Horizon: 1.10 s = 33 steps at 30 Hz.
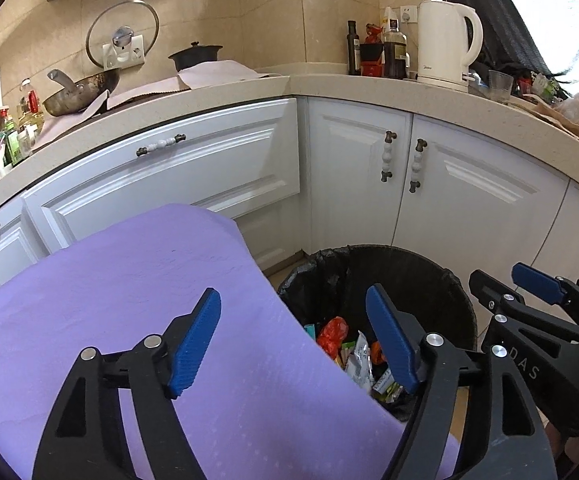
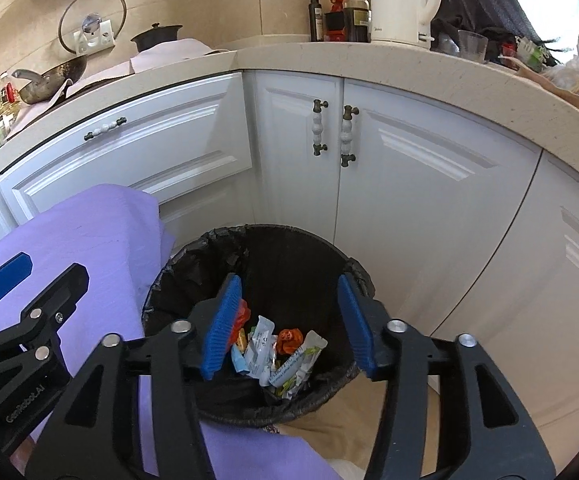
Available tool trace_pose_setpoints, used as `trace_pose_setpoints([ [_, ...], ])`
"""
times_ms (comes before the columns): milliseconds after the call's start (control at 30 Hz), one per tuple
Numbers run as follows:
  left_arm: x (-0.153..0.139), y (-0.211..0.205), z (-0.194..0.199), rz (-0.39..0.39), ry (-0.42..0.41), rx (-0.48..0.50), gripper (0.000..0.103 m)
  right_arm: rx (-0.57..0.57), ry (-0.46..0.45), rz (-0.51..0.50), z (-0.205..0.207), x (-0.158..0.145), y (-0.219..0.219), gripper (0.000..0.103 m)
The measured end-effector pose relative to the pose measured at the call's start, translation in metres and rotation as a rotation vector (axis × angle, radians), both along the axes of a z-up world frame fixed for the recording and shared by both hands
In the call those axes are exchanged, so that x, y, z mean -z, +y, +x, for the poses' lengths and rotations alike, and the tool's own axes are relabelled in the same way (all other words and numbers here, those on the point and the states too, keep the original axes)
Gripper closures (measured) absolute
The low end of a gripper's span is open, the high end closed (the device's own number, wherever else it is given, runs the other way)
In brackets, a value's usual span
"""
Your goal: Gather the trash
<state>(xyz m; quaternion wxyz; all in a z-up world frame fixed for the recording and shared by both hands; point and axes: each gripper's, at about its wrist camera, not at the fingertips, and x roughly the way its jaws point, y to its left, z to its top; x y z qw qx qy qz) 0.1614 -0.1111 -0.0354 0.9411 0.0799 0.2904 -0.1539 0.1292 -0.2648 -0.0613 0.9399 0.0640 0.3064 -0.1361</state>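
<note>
Both grippers gape wide and hold nothing: the right gripper over the bin, the left gripper at its nine o'clock above a purple cloth. Wrappers already lie inside; collecting looks nearly done

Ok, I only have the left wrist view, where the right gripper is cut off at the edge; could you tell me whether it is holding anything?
Observer: No. In the right wrist view the right gripper is open, with nothing between its pads, aimed into the bin.
Operator: Thank you. The purple cloth hides the bin's left side for me; is that side covered?
Observer: No. From the right wrist, the bin's left rim shows uncovered; the purple cloth hangs beside it, to the left.
</note>
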Motion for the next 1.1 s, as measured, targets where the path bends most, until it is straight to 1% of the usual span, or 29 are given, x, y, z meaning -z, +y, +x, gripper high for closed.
trace_pose_setpoints([
  [200, -0.008, 0.015, -0.019, -0.017, 0.006, -0.006, 0.027, 0.001, -0.021, -0.015, -0.024, -0.010, 0.008, 0.046],
  [400, -0.019, 0.031, -0.044, -0.027, -0.029, -0.019, 0.025, 0.008, -0.039, -0.020, -0.049, -0.018, 0.014, 0.044],
  [567, -0.024, 0.040, -0.059, -0.030, -0.049, -0.028, 0.024, 0.015, -0.058, -0.031, -0.069, -0.025, 0.018, 0.039],
  [800, -0.030, 0.050, -0.074, -0.034, -0.069, -0.046, 0.022, 0.010, -0.069, -0.041, -0.084, -0.031, 0.023, 0.039],
  [1100, -0.034, 0.055, -0.082, -0.046, -0.077, -0.050, 0.021, 0.014, -0.083, -0.051, -0.094, -0.034, 0.024, 0.039],
])
